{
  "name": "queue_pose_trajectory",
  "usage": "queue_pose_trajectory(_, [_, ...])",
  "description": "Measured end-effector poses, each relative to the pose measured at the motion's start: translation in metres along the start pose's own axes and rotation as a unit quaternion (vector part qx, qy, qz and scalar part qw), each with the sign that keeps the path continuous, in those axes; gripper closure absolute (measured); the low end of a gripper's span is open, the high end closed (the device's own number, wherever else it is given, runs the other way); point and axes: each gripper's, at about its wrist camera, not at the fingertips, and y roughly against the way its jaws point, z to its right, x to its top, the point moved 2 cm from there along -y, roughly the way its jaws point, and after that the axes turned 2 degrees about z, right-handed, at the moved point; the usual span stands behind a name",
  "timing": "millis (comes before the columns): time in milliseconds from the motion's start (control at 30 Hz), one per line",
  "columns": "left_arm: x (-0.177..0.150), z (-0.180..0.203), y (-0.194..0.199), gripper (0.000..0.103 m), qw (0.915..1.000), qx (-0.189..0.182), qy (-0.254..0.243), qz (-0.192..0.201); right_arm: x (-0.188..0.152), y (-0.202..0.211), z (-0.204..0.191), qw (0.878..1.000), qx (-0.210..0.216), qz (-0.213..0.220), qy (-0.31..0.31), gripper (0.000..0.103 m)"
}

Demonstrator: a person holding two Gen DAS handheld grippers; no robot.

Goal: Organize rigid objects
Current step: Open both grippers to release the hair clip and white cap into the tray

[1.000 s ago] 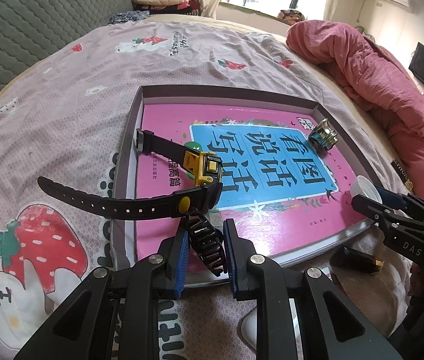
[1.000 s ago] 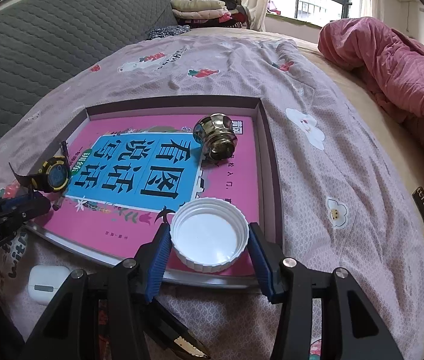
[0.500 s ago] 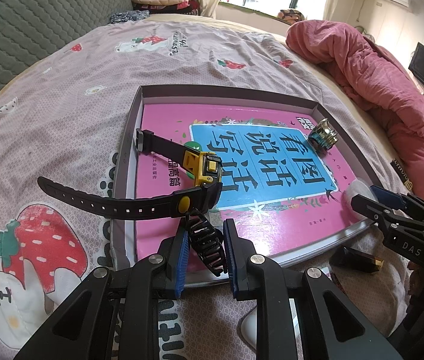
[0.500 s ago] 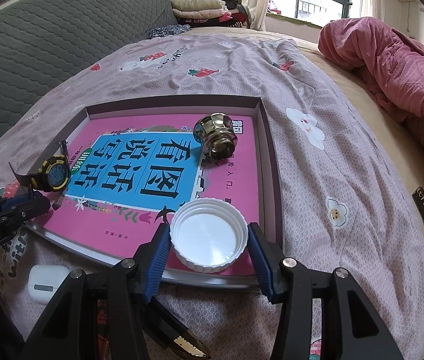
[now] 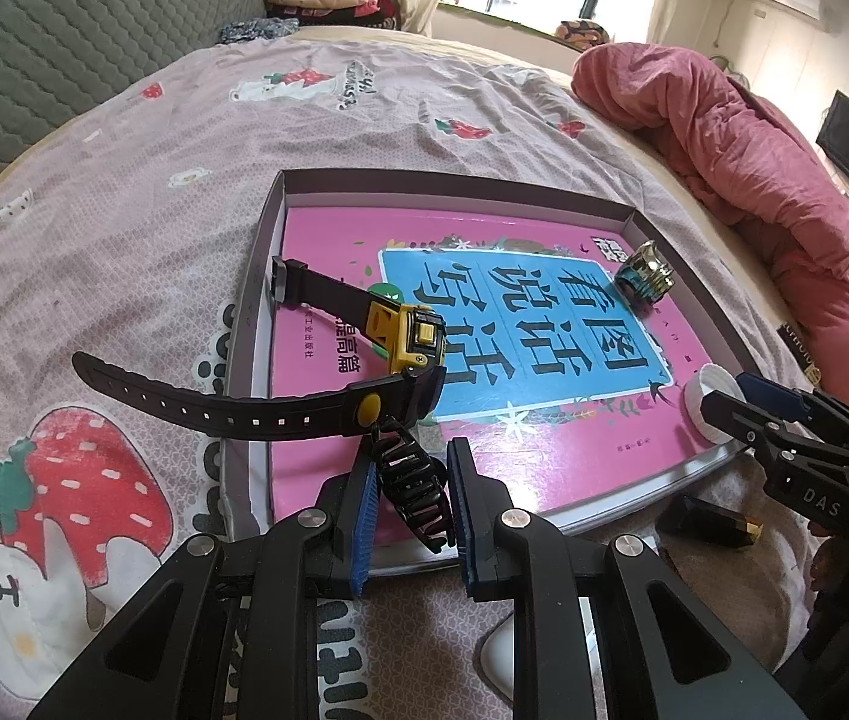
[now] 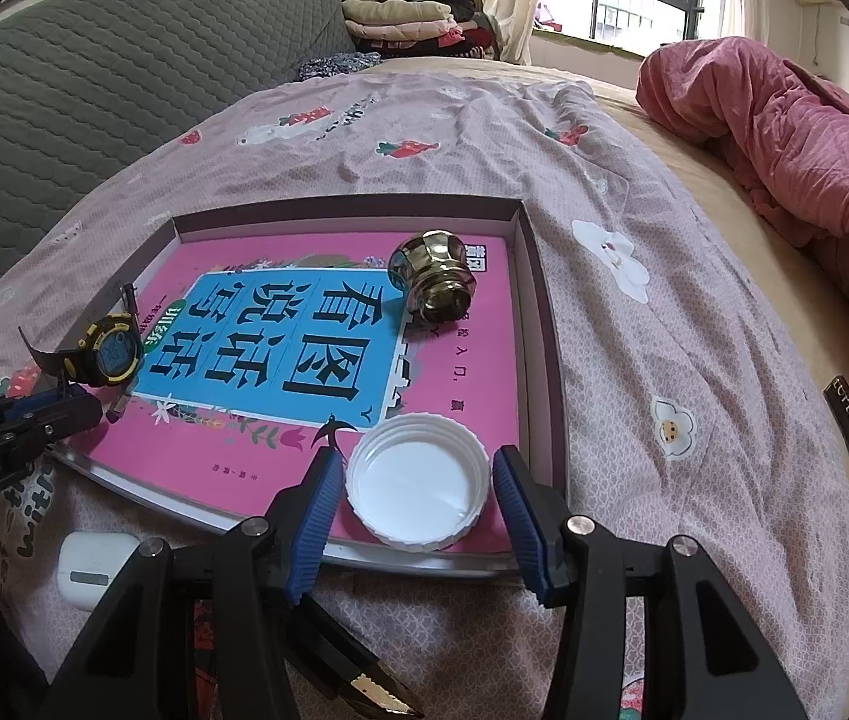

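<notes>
My left gripper (image 5: 409, 450) is shut on a black hair claw clip (image 5: 415, 489) over the near edge of a shallow grey tray (image 5: 268, 252). A pink book (image 5: 484, 456) lies in the tray. On the book rest a black-and-yellow watch (image 5: 412, 342), just beyond the clip, and a brass knob (image 6: 433, 279). My right gripper (image 6: 417, 459) straddles a white bottle cap (image 6: 418, 492) that sits on the book's near right corner. Its jaws are opening, and thin gaps show between the pads and the cap.
The tray lies on a bed with a strawberry-print sheet. A white earbud case (image 6: 91, 561) and a black-and-gold tube (image 5: 712, 519) lie on the sheet near the tray's front edge. A pink quilt (image 6: 784, 138) is piled at the right, and a grey padded headboard (image 6: 64, 78) stands at the left.
The right gripper's pads have spread slightly away from the white cap. The left gripper, the clip, the watch and the knob are where they were.
</notes>
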Motion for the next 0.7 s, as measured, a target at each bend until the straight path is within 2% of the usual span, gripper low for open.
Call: queue_pose_trajectory(700, [0.0008,0.0009,0.0003,0.078,1.0,-0.004,0.0,-0.001,0.004,0.0074,-0.0084,1.0,0.006,0.018,0.016,0.047])
